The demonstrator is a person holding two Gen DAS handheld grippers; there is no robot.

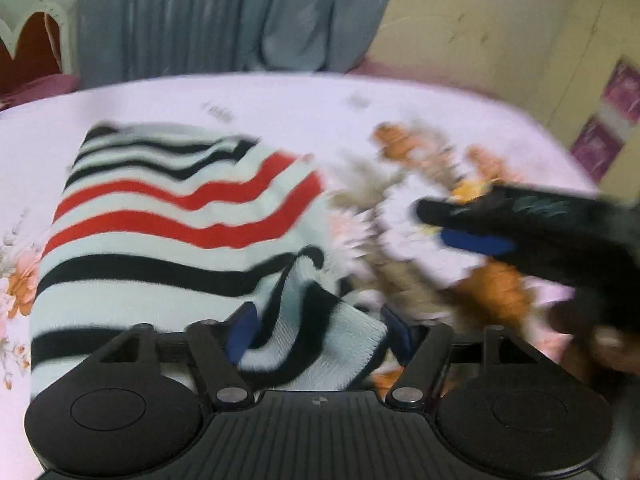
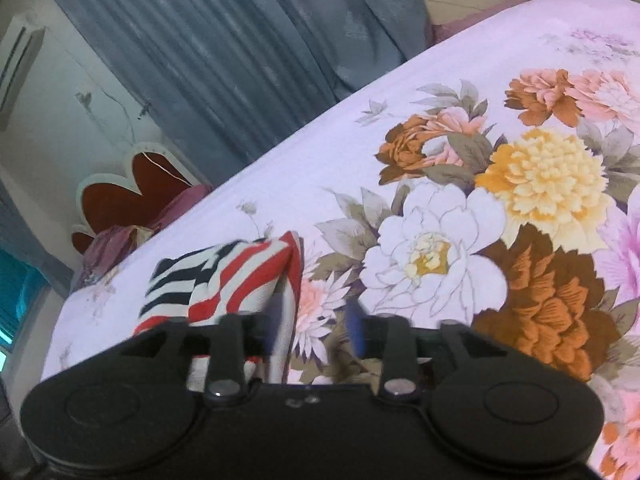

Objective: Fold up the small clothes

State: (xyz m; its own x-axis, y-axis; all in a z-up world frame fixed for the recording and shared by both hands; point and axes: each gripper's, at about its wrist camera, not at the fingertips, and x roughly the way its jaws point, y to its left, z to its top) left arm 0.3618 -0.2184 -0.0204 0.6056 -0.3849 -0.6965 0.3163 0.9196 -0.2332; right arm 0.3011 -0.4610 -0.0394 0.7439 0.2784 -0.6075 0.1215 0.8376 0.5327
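Striped garment (image 1: 172,240) lies folded on the floral bedsheet (image 1: 280,100). Left tool (image 1: 316,332): jaws parted, a fold of the garment between them, pads not pressing. Right tool (image 2: 312,332): jaws parted, nothing gripped, just beside the garment's edge. Left view is blurred.

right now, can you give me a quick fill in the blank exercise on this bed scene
1. The striped garment has black stripes and ____ stripes on white.
2. It lies on a bedsheet printed with large ____.
3. Behind the bed hangs a grey-blue ____.
4. In the left wrist view a cuff of the garment lies between the open fingers of the ____ gripper.

Missing words: red; flowers; curtain; left
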